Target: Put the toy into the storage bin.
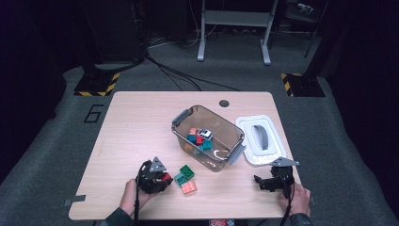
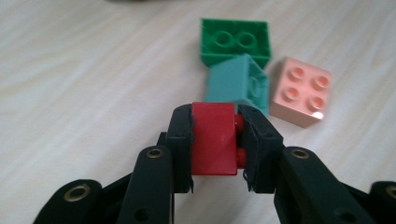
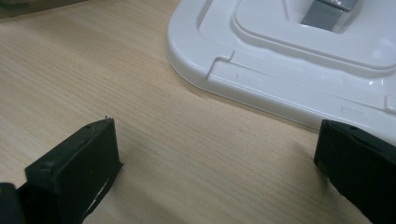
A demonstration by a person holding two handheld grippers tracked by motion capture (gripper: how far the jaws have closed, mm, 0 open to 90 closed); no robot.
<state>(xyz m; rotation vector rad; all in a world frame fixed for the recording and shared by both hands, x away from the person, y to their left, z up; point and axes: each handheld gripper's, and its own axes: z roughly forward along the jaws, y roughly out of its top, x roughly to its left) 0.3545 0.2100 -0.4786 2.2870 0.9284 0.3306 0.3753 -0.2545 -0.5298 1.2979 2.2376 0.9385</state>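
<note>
My left gripper (image 2: 215, 122) is shut on a red brick (image 2: 212, 140), its pads pressed on both sides of it just above the table. In the high view that gripper (image 1: 164, 178) sits at the front left with the red brick (image 1: 166, 177) at its tip. Just past it lie a green brick (image 2: 236, 44), a teal brick (image 2: 238, 84) and a pink brick (image 2: 301, 91). My right gripper (image 3: 215, 140) rests low over the wood at the front right, jaws wide apart with nothing between them, beside the white lid (image 3: 289, 60).
A clear plastic bin (image 1: 226, 129) with grey latches stands mid-table and holds several bricks and a small toy car (image 1: 204, 134). The white lid (image 1: 260, 139) with its grey handle lies to the bin's right. A round cable hole (image 1: 224, 103) marks the far edge.
</note>
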